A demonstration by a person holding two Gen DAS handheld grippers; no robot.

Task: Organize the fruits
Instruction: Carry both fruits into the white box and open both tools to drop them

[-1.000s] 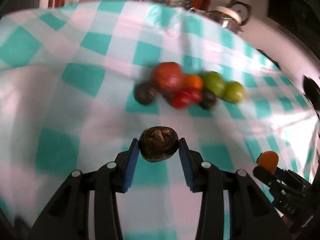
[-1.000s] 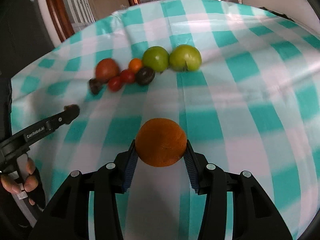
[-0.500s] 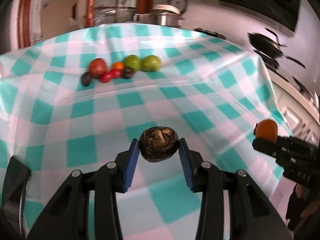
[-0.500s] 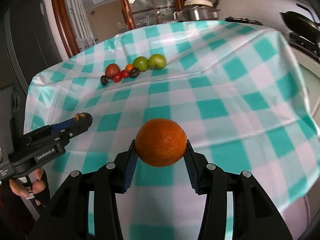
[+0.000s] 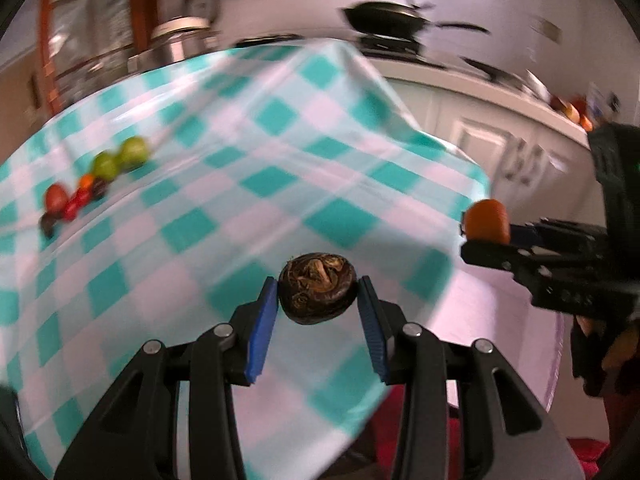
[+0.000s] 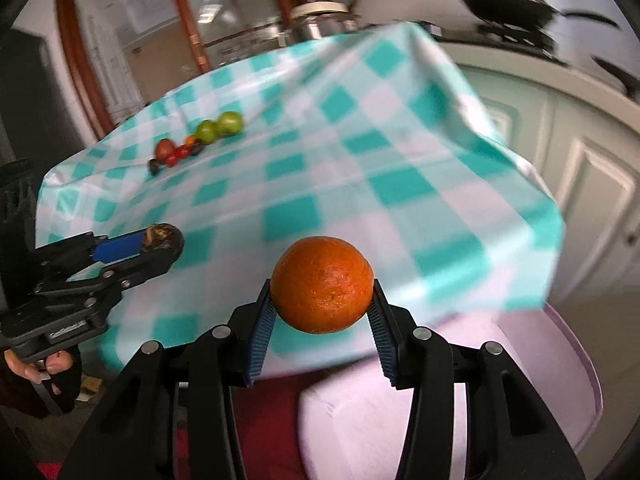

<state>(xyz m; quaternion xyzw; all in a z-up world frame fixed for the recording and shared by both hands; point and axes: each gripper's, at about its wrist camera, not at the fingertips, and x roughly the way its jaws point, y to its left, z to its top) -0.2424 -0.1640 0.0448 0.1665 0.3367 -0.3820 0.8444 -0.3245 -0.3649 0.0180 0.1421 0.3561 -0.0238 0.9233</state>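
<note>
My left gripper (image 5: 317,298) is shut on a dark brown wrinkled fruit (image 5: 317,294) and holds it in the air over the near right corner of the checked table. It also shows in the right wrist view (image 6: 162,240). My right gripper (image 6: 322,292) is shut on an orange (image 6: 322,284), held past the table's corner above a pale pink surface (image 6: 460,396). The orange also shows in the left wrist view (image 5: 486,220). A row of fruits (image 6: 196,144) lies far back on the table: two green ones, small red and orange ones, dark ones.
The teal and white checked tablecloth (image 6: 320,152) hangs over the table's edge. A pale pink round surface (image 5: 500,336) stands below the right corner. White cabinet doors (image 6: 592,184), a black pan (image 6: 508,0) and a steel pot (image 6: 320,20) are behind.
Both grippers have pulled back from the table and swung right with their fruits still held. The fruit row is now farther away and the pink surface has come into view.
</note>
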